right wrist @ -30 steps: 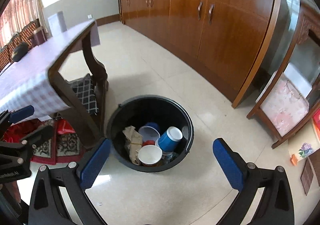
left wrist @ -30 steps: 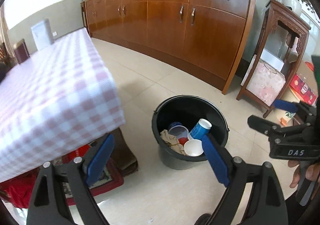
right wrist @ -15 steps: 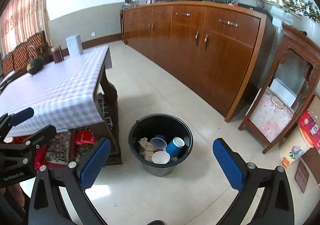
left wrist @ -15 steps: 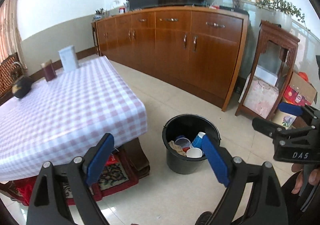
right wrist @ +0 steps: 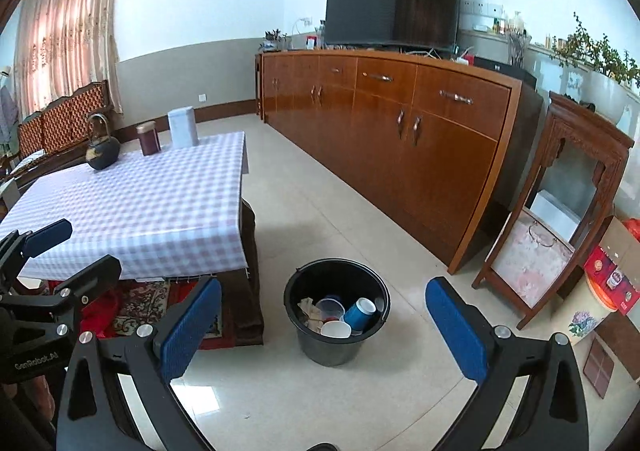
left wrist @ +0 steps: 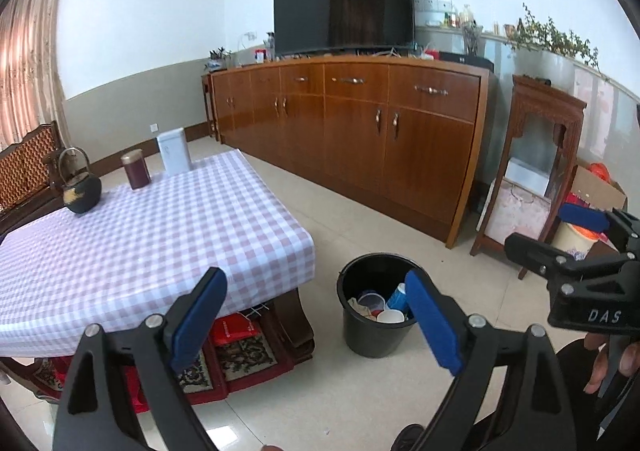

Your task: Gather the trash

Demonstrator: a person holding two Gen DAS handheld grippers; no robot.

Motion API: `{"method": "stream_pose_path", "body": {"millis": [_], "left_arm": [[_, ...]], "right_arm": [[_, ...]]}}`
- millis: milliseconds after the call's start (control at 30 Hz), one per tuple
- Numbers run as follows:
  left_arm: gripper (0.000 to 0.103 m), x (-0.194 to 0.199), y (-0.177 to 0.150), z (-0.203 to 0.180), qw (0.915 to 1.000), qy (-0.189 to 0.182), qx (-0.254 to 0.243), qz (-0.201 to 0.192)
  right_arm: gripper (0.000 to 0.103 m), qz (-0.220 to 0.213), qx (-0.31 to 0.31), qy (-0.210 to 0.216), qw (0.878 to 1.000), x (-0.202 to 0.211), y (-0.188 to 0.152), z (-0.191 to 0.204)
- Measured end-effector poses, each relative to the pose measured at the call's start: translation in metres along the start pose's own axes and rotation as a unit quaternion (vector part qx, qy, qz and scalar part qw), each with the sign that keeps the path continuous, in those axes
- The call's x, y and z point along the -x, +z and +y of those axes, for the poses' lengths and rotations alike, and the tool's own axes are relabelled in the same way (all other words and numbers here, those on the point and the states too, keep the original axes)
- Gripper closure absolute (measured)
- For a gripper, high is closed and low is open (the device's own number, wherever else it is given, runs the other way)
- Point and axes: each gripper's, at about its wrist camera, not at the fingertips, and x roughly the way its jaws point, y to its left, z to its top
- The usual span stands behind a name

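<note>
tools: left (left wrist: 316,315), right (right wrist: 324,327) wide, empty | bucket (right wrist: 298,287) farther than 1 s ago, cups inside

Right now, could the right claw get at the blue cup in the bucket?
Probably yes. The right claw is open and empty, the bucket has no lid, and the blue cup lies on top of the trash, though the claw is well above it.

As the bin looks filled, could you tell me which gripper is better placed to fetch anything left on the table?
Probably left: the left gripper hangs open by the table, while the right gripper, open too, faces the bin.
</note>
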Motion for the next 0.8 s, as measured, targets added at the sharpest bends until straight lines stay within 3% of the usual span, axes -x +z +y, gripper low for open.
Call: {"method": "stream_pose_path", "body": {"millis": [300,800], "left_arm": [[0.01,0.011,0.003,0.003,0.9997,0.013,0.004,-0.021],[0.008,0.017,0.003,0.005,0.9995,0.012,0.009,-0.028]], "right_arm": [[0.0,-0.025,0.009,0.004,1.0,0.02,0.01,0.012],[0.0,-0.022,0.011,0.007,1.0,0.018,0.009,0.017]]}}
